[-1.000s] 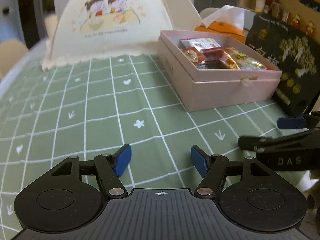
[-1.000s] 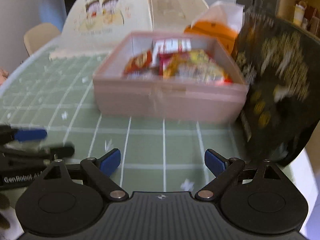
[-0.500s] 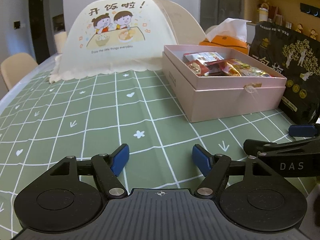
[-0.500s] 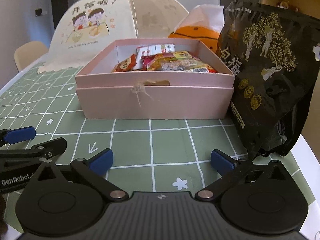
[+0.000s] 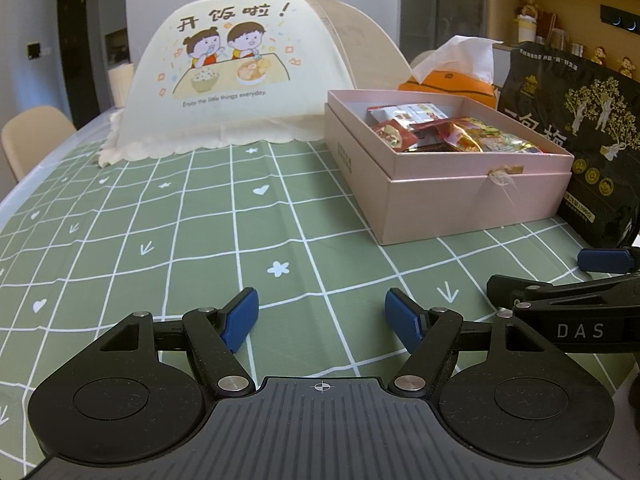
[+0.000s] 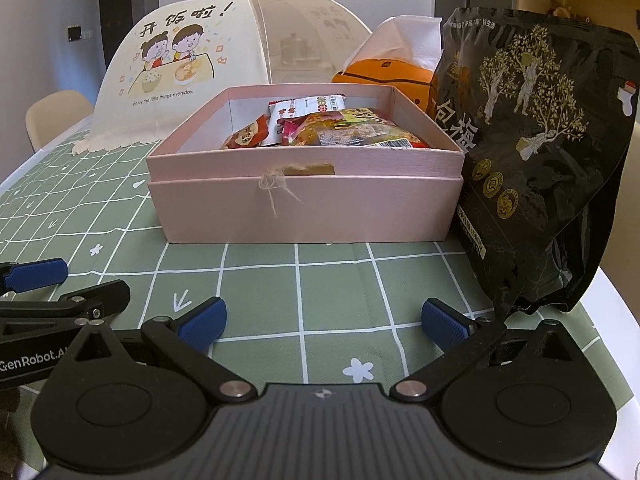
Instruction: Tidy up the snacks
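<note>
A pink box (image 5: 472, 196) (image 6: 304, 204) stands open on the green checked tablecloth and holds several snack packets (image 5: 444, 134) (image 6: 340, 130). A large black snack bag (image 6: 536, 152) (image 5: 588, 140) stands upright just right of the box. My left gripper (image 5: 322, 316) is open and empty, low over the cloth, to the front left of the box. My right gripper (image 6: 324, 320) is open and empty in front of the box, its right finger near the black bag's lower edge. Each gripper shows at the edge of the other's view.
A cream mesh food cover (image 5: 240, 76) (image 6: 192, 64) with a cartoon print stands at the back left. An orange tissue box (image 5: 452, 80) (image 6: 388, 72) sits behind the pink box. A beige chair (image 5: 32, 136) is at the far left. The table's right edge (image 6: 616, 312) is close.
Both grippers have dropped lower and levelled out, drawing slightly back from the box. Their jaws stay open and empty. The box and the bag have not moved.
</note>
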